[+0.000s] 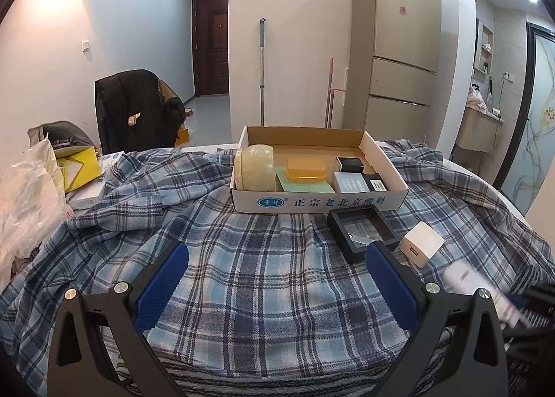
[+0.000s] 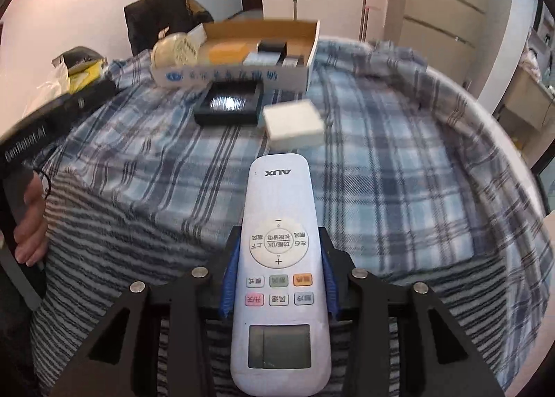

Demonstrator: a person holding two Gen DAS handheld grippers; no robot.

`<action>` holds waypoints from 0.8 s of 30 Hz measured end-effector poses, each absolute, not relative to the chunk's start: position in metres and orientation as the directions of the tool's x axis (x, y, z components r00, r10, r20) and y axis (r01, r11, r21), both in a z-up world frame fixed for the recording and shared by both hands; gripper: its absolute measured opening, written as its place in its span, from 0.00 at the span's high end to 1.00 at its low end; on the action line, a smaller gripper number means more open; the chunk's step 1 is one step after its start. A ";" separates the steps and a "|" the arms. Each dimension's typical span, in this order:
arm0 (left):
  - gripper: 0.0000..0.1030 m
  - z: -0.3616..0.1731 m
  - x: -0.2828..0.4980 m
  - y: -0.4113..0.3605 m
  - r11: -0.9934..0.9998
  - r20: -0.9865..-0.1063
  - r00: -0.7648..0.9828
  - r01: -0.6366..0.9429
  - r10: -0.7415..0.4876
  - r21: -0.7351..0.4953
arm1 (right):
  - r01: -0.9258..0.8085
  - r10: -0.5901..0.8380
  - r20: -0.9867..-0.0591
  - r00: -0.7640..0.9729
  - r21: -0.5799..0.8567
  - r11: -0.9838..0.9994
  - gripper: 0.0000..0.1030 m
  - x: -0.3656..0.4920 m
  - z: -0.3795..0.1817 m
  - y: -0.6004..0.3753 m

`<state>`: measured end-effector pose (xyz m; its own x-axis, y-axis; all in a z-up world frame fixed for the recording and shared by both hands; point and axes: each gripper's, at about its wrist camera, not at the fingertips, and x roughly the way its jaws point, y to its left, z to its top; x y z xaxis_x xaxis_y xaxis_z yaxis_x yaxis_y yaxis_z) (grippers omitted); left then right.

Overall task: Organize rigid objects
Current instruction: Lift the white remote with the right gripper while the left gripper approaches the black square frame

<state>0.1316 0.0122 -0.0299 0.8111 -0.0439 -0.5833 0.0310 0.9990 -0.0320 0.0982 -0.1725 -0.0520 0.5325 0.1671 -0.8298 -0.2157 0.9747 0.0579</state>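
Note:
My right gripper is shut on a white AUX remote, its blue pads pressing both long sides; the remote points away over the plaid cloth. In the left wrist view that remote shows blurred at the right edge. My left gripper stands open above the cloth with nothing between its fingers. Ahead lie a black square frame box and a white charger cube. A cardboard tray behind them holds a cream round tin, an orange case and small boxes.
A plaid blue cloth covers the round table. Plastic bags and a yellow item crowd the left edge. A chair with a black jacket stands behind, a fridge further back. A hand grips the left gripper's handle.

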 end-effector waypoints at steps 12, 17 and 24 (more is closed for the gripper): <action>0.00 -0.017 0.149 -0.002 0.997 -0.680 0.729 0.033 -0.074 -0.072 | -0.100 0.074 -0.742 0.666 0.009 0.995 0.62 0.132 -0.021 -0.215; 0.00 -0.024 0.183 -0.023 0.991 -0.769 0.627 0.029 -0.122 -0.133 | -0.064 0.078 -0.761 0.644 0.047 0.997 0.62 0.139 -0.039 -0.230; 0.00 -0.042 0.233 -0.061 0.991 -0.820 0.563 -0.014 -0.103 -0.134 | -0.040 0.084 -0.765 0.639 0.076 0.996 0.62 0.141 -0.052 -0.239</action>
